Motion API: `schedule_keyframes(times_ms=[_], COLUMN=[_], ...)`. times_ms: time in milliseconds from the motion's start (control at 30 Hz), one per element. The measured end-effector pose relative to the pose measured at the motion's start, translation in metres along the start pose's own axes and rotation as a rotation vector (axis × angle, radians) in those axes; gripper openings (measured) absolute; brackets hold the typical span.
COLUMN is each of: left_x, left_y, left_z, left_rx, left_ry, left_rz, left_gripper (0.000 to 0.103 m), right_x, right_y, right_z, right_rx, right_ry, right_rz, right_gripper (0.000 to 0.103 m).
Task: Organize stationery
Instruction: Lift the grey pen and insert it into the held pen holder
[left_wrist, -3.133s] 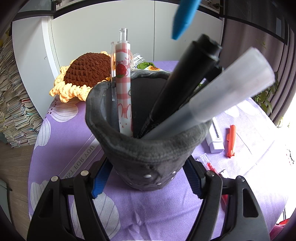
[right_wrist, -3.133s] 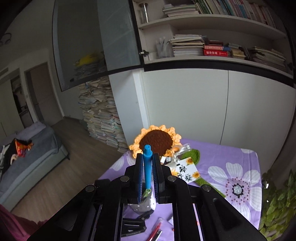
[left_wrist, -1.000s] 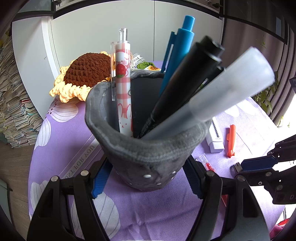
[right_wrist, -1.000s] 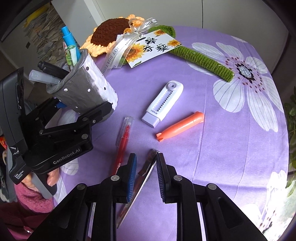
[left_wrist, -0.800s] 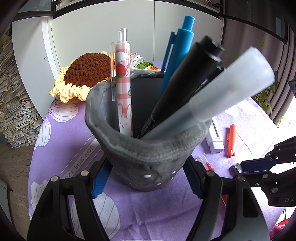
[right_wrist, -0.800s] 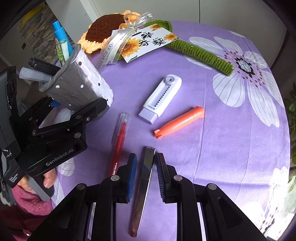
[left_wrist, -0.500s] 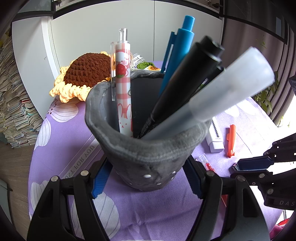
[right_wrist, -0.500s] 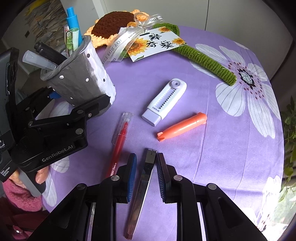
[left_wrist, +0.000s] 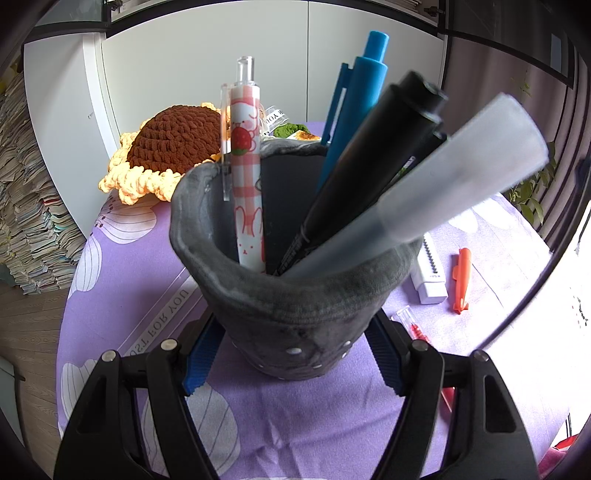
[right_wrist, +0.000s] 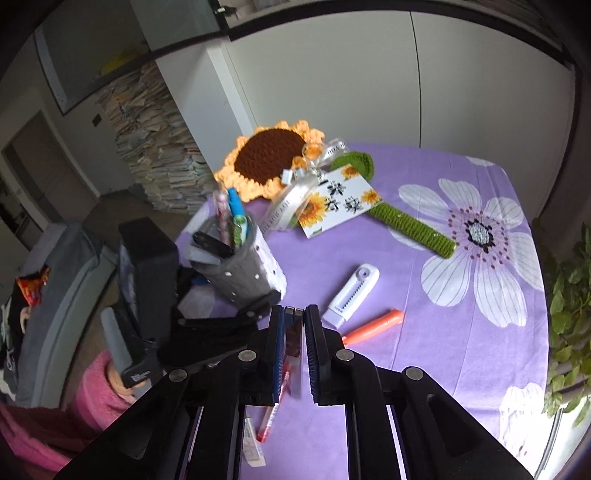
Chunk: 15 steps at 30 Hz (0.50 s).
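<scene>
My left gripper (left_wrist: 295, 354) is shut on the grey felt pen holder (left_wrist: 295, 310), which stands on the purple cloth. In it are a pink pen (left_wrist: 247, 177), a blue pen (left_wrist: 362, 92), a black marker (left_wrist: 369, 166) and a frosted pen (left_wrist: 443, 192). My right gripper (right_wrist: 294, 314) hangs above the table to the holder's (right_wrist: 247, 273) right. Its jaws are closing tight on a slim metal strip (right_wrist: 294, 343), held clear of the cloth. On the cloth lie a red pen (right_wrist: 273, 410), a white correction tape (right_wrist: 351, 295) and an orange pen (right_wrist: 373, 326).
A crochet sunflower (right_wrist: 269, 158) with a card (right_wrist: 340, 199) and green stem (right_wrist: 406, 221) lies at the back of the round table. A hand in a pink sleeve (right_wrist: 92, 398) holds the left gripper. Potted leaves (right_wrist: 569, 314) hang past the right edge.
The right gripper closed on the metal strip and rose, lifting it off the cloth. It has left the left wrist view. The left gripper and the holder stayed put.
</scene>
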<state>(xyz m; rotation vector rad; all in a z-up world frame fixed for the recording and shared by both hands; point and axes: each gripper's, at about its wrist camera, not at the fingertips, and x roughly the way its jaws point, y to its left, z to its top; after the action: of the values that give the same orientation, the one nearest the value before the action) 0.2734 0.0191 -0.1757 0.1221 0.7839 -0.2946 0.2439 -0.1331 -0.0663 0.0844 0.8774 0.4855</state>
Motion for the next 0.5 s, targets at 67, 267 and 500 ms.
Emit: schedule_keyframes(times_ms=[67,267,500], left_x=[0.0,0.0,0.0], left_y=[0.0,0.0,0.0], left_z=[0.0,0.0,0.0], left_rx=[0.0,0.0,0.0], left_ry=[0.0,0.0,0.0], left_rz=[0.0,0.0,0.0], left_gripper=[0.072,0.072,0.072], right_x=[-0.017,-0.063,-0.053], right_y=[0.007,0.035,0.056], right_z=[0.011,0.044,0.083], right_rx=[-0.023,-0.108,-0.166], right_ry=[-0.062,-0.252,-0.292], right_rz=[0.018,0.048,0.1], right_gripper=[0.012,0.012,0.012])
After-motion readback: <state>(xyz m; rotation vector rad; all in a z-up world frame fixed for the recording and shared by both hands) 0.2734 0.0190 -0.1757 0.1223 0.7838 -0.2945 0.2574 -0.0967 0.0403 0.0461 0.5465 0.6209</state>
